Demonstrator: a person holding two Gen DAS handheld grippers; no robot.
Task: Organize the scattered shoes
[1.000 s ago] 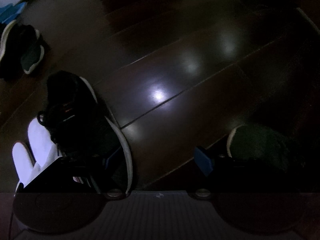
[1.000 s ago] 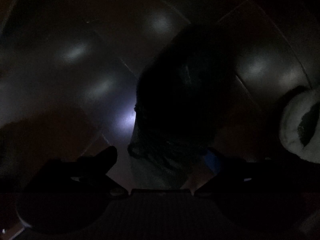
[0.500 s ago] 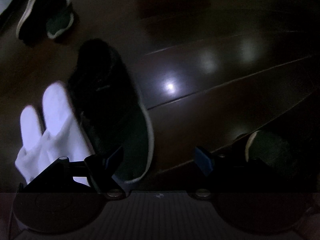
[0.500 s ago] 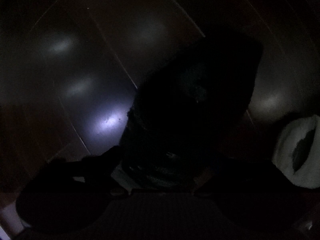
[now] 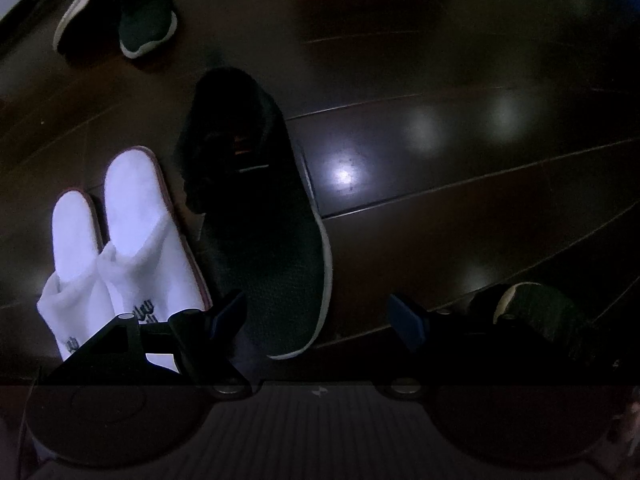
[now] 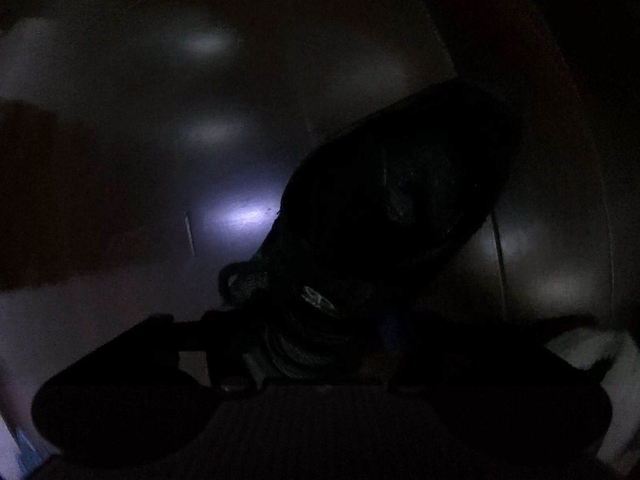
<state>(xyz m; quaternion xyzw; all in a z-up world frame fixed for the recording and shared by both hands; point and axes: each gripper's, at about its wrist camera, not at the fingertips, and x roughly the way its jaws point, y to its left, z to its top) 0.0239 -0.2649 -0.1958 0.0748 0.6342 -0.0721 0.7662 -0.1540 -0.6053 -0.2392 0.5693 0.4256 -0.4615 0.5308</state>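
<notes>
In the left wrist view a black sneaker with a pale sole (image 5: 264, 216) lies on the dark wood floor, right beside a pair of white slippers (image 5: 132, 232). My left gripper (image 5: 318, 318) is open, and only the sneaker's near end reaches into the gap between its fingers. The right wrist view is very dark. There a black laced shoe (image 6: 400, 184) fills the space between the fingers of my right gripper (image 6: 316, 332), which looks shut on the shoe's near end. The shoe points up and to the right.
A pair of dark shoes with light soles (image 5: 120, 8) sits at the far left by a pale wall. Another dark shoe (image 5: 536, 312) lies behind my left gripper's right finger. Part of a white slipper (image 6: 588, 348) shows low on the right.
The left view has pulled back and turned, with the sneaker now flat beside the slippers and free of the fingers. The right gripper's fingers have narrowed on the shoe, which swung rightward.
</notes>
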